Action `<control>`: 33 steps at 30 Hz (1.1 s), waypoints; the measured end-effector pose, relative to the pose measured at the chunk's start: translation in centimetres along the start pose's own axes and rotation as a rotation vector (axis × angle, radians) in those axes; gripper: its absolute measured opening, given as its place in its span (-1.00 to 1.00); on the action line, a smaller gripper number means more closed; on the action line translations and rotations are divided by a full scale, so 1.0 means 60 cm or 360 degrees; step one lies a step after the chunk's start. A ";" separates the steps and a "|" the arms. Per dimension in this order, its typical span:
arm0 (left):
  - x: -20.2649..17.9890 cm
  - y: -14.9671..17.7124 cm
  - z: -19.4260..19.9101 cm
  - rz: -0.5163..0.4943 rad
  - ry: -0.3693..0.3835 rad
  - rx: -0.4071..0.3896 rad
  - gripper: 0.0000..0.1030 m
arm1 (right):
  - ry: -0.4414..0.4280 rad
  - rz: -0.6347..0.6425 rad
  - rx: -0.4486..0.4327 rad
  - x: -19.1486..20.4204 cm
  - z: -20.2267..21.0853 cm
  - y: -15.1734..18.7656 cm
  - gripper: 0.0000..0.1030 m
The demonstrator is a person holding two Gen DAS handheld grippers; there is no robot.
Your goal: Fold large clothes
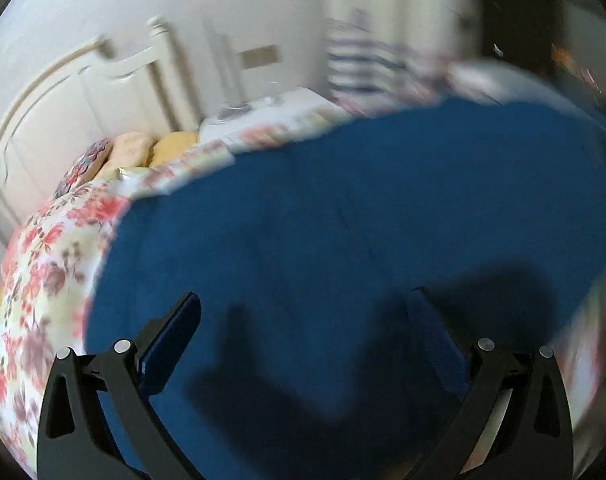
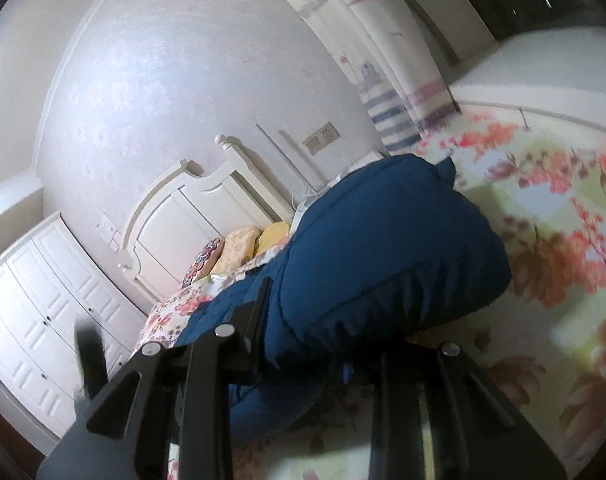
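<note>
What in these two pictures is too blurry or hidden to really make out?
- Left wrist view: the curtain and dark corner beyond the bed are smeared by motion.
- Left wrist view: the blue padded garment shows no collar or sleeves; blur and the picture's edge hide them.
- Right wrist view: the right hand-held gripper has the garment's bunched fabric covering its fingertips.

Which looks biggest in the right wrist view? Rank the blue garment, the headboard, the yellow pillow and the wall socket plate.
1. Blue garment, though nearness inflates it.
2. Headboard.
3. Yellow pillow.
4. Wall socket plate.
</note>
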State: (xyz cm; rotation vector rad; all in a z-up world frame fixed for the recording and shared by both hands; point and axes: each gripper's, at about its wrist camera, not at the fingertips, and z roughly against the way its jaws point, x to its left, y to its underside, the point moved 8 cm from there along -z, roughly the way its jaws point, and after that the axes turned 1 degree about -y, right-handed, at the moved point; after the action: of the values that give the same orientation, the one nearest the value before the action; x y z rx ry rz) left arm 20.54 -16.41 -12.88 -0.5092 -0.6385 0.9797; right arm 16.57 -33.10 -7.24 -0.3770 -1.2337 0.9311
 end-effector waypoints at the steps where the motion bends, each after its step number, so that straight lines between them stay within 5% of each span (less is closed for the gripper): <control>1: -0.011 0.030 0.007 -0.0055 -0.0065 -0.0065 0.91 | 0.0040 0.0082 0.0000 0.019 -0.007 -0.002 -0.48; 3: -0.013 0.065 0.020 -0.0007 -0.0020 -0.0096 0.91 | 0.0099 0.0265 -0.0027 0.067 -0.019 -0.006 -0.48; 6: 0.006 0.092 0.056 0.0030 0.0367 -0.0023 0.91 | 0.0200 0.0730 -0.0073 0.188 -0.040 -0.008 -0.48; 8: 0.090 0.099 0.094 0.0307 0.0540 -0.0068 0.91 | 0.0236 0.1182 -0.0067 0.298 -0.071 0.022 -0.48; 11: 0.275 0.120 0.140 0.0716 0.0311 -0.0199 0.91 | 0.0262 0.1795 -0.0019 0.425 -0.121 0.125 -0.48; 13: 0.381 0.145 0.174 0.0934 0.0161 -0.0286 0.91 | 0.0302 0.2298 0.0139 0.479 -0.173 0.260 -0.48; 15: 0.450 0.169 0.202 0.1072 0.0054 -0.0324 0.91 | 0.0349 0.2726 0.0395 0.470 -0.222 0.396 -0.40; 17: 0.482 0.181 0.215 0.1096 -0.0014 -0.0325 0.91 | 0.0410 0.3033 0.0312 0.452 -0.242 0.479 -0.40; 21: 0.461 0.159 0.196 0.0971 0.0044 -0.0268 0.91 | 0.0379 0.3006 0.0254 0.442 -0.234 0.470 -0.42; 28: 0.350 -0.019 0.129 0.0695 0.0420 -0.0238 0.91 | 0.0186 0.3073 0.0083 0.427 -0.163 0.455 -0.55; 33: 0.314 -0.094 0.117 0.0602 0.0456 -0.0243 0.91 | 0.0072 0.3066 -0.0056 0.422 -0.108 0.424 -0.62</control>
State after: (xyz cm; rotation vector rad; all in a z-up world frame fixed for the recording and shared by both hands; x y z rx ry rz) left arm 26.64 -1.77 0.71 -0.9109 -0.3649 1.1890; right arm 13.37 3.03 -11.12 -1.7202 -0.5128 2.4199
